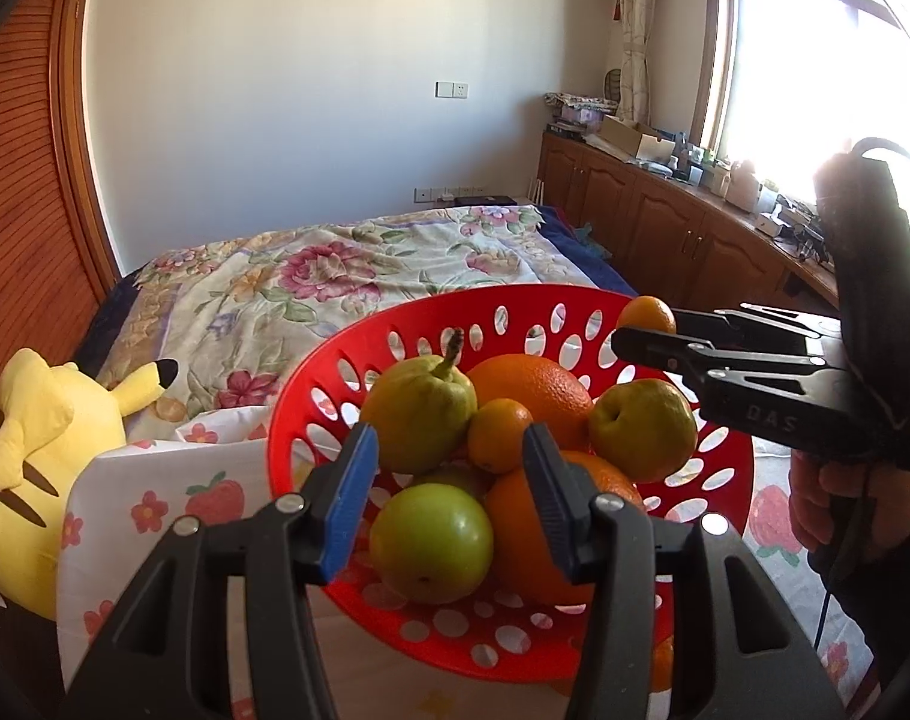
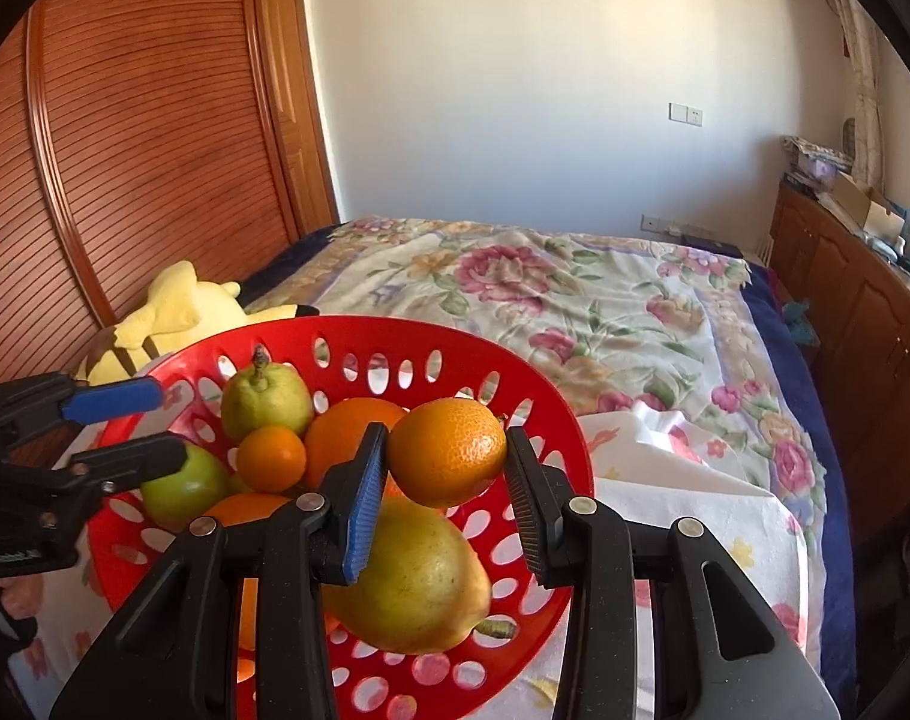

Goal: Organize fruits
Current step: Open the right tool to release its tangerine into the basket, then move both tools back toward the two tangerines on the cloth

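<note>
So the mandarin (image 2: 447,452) I'm working with sits pinched between the pads of my right gripper (image 2: 446,480), clamped from both sides and hanging just over the near-right part of the red perforated basket (image 2: 568,420). In the left wrist view you only catch a bit of it poking out behind the right tool's jaws, up by the basket's far right rim. Right under it in the basket lies a big yellowish pear (image 2: 413,582) on its side, stem pointing toward me. Further in there's a large orange (image 1: 532,390), a small mandarin-sized orange one (image 1: 499,435) in the middle, an upright green pear (image 1: 419,414) with its stem up, a green apple (image 1: 431,543) and another orange (image 1: 526,540) near the front. My left gripper (image 1: 449,504) is partly open with nothing between the pads; it hangs over the near rim of the basket with the green apple and the front orange showing in the gap, not touching them as far as I can tell. The basket sits on a strawberry-print cloth (image 1: 155,498) over the table, with a yellow plush toy (image 1: 41,450) to the left and the bed with its floral blanket (image 2: 544,294) behind.
</note>
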A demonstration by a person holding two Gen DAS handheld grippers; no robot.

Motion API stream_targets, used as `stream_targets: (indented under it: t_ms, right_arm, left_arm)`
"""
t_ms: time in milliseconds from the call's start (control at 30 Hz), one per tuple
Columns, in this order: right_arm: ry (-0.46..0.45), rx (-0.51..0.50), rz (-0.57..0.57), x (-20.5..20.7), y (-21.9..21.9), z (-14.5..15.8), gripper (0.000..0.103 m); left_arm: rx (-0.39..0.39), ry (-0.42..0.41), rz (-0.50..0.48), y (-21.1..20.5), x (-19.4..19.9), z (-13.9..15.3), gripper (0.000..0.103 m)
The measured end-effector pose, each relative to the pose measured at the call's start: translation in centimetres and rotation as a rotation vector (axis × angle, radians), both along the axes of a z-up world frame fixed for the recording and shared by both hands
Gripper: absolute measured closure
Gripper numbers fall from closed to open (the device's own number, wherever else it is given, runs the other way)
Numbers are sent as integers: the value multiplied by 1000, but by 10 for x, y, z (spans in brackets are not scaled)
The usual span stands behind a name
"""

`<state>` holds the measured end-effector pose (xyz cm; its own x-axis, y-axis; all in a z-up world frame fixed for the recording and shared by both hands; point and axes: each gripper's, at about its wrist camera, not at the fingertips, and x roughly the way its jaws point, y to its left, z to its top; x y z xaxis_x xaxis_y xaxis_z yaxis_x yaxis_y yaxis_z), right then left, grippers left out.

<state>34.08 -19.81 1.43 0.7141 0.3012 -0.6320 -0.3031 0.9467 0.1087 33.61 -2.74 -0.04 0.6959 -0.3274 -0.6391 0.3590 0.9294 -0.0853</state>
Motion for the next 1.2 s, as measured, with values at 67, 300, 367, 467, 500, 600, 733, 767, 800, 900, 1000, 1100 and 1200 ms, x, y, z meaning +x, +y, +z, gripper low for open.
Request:
stream_targets:
  t_ms: [67, 300, 367, 467, 500, 600, 733, 767, 800, 900, 1000, 1100, 1200]
  right_arm:
    - [2, -5, -6, 2, 0, -1, 64]
    - [4, -12, -11, 4, -1, -5, 63]
    - [0, -3, -16, 1, -2, -5, 51]
    - [-3, 5, -15, -5, -3, -5, 51]
    - [-3, 1, -17, -8, -4, -6, 51]
    - [-14, -3, -21, -20, -7, -4, 51]
    - [-24, -1, -23, -40, -9, 3, 50]
    - [-29, 0, -22, -48, -9, 6, 50]
    - [-33, -1, -19, -55, -9, 9, 50]
    - [-49, -9, -14, -75, -7, 16, 50]
    - [-56, -8, -10, -97, -6, 21, 50]
    - [-60, 4, -9, -119, -6, 24, 50]
    - [-55, 8, -7, -135, -4, 22, 50]
  left_arm:
    - [-5, -9, 4, 4, -3, 2, 53]
    - [-11, -38, 9, 12, -14, 12, 53]
    - [-13, -40, 8, 13, -16, 13, 53]
    - [-17, -41, 7, 15, -22, 13, 53]
    - [-17, -42, 7, 14, -24, 13, 52]
    - [-7, -54, 6, 14, -35, 15, 52]
    - [0, -70, 11, 15, -49, 20, 52]
    - [-2, -75, 15, 16, -54, 21, 52]
    - [-3, -81, 21, 17, -59, 22, 52]
    - [2, -95, 29, 19, -77, 23, 52]
    - [12, -98, 32, 20, -96, 20, 52]
    - [14, -93, 31, 21, -112, 17, 52]
    - [18, -92, 32, 20, -125, 13, 51]
